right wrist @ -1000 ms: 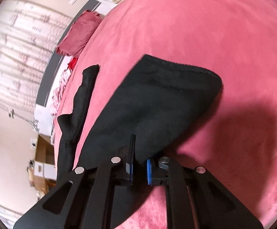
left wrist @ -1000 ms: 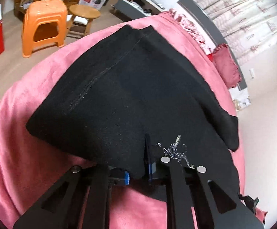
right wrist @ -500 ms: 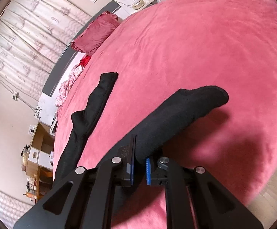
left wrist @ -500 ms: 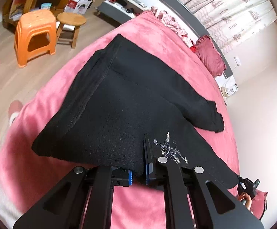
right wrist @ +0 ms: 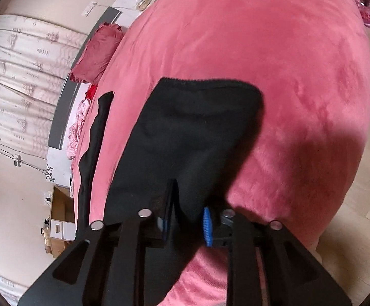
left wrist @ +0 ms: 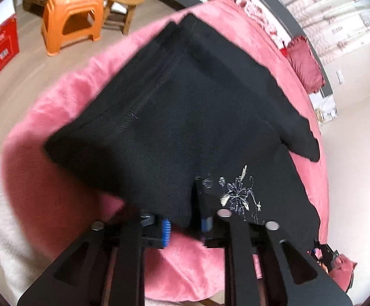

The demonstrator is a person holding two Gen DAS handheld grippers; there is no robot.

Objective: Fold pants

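Black pants (left wrist: 185,117) lie mid-frame on the pink bed (left wrist: 57,117). Left gripper (left wrist: 183,223) and right gripper (right wrist: 187,220) each pinch a near hem, probably to keep the edge taut for folding. Other leg (right wrist: 95,137) lies flat at left of the right view.

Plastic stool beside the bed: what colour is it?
Orange. The plastic stool shows best in the left wrist view, standing on the floor near a small round wooden stool.
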